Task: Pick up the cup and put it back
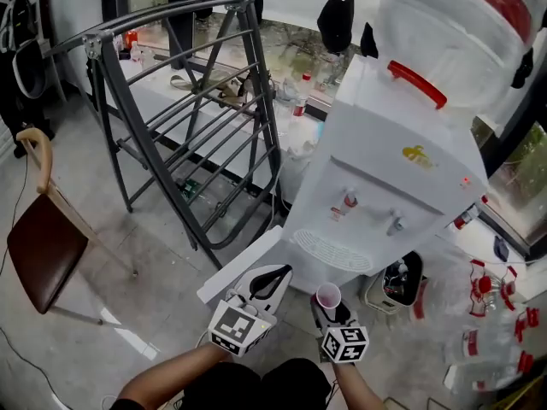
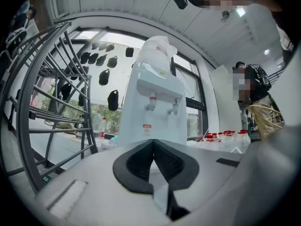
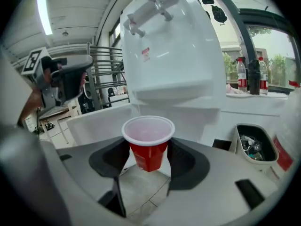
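Observation:
A red cup (image 3: 148, 142) with a white inside hangs upright between the black pads (image 3: 113, 157) of my right gripper (image 3: 148, 160), clear of the tiled floor. In the head view the cup (image 1: 328, 296) sits just in front of the white water dispenser's (image 1: 393, 186) drip tray (image 1: 333, 250), with the right gripper (image 1: 330, 311) shut on it. My left gripper (image 1: 267, 282) is to the left of it, jaws together and holding nothing. In the left gripper view its gripper (image 2: 153, 160) points at the dispenser (image 2: 157, 107) and its two taps.
A grey metal rack (image 1: 197, 101) stands to the left, with a brown chair (image 1: 47, 237) further left. A small bin (image 1: 402, 280) of rubbish sits right of the dispenser. Several red-capped bottles (image 1: 496, 306) lie on the floor at right. A person (image 2: 254, 93) stands further off.

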`<state>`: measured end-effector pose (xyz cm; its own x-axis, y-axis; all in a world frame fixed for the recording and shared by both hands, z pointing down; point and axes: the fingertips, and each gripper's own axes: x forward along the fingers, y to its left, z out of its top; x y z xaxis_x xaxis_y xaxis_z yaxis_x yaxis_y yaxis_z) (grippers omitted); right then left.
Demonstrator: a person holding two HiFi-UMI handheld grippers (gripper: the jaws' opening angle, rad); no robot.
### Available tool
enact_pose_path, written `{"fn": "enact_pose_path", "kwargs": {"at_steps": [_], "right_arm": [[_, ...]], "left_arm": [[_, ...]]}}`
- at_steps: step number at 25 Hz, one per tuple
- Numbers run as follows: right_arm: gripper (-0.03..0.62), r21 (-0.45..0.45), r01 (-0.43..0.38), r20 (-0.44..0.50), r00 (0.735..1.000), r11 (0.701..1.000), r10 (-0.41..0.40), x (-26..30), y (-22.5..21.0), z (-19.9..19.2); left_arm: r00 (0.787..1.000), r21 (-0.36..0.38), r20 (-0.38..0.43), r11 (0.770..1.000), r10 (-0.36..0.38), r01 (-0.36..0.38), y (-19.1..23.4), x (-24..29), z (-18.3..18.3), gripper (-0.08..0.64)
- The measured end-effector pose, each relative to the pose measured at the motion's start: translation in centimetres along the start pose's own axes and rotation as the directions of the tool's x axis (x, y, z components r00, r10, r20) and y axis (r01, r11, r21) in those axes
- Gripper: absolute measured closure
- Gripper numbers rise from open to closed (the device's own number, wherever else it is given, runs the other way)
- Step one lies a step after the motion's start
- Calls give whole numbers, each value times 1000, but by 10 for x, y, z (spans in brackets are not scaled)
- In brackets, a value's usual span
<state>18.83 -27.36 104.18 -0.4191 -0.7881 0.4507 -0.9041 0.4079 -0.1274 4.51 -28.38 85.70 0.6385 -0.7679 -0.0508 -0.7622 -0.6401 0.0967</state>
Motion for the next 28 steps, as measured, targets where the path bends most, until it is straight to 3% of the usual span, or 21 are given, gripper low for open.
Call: {"fn": "enact_pose_path", "kwargs": {"at_steps": [9,18,28], "right_arm": [[353,-55,-66,117,991,996,72,-63,26,80],[348,-103,-12,210,977,995,33,-57,2,155],[348,-106,13,188,982,994,8,-21,-15,173]], "left_arm": [[1000,6,9,1000,-14,14,-12,4,28,554],[999,17,15,999,-32,31,-19,10,37,554],[999,10,9,999,-42,42,-24,16,36,554]]}}
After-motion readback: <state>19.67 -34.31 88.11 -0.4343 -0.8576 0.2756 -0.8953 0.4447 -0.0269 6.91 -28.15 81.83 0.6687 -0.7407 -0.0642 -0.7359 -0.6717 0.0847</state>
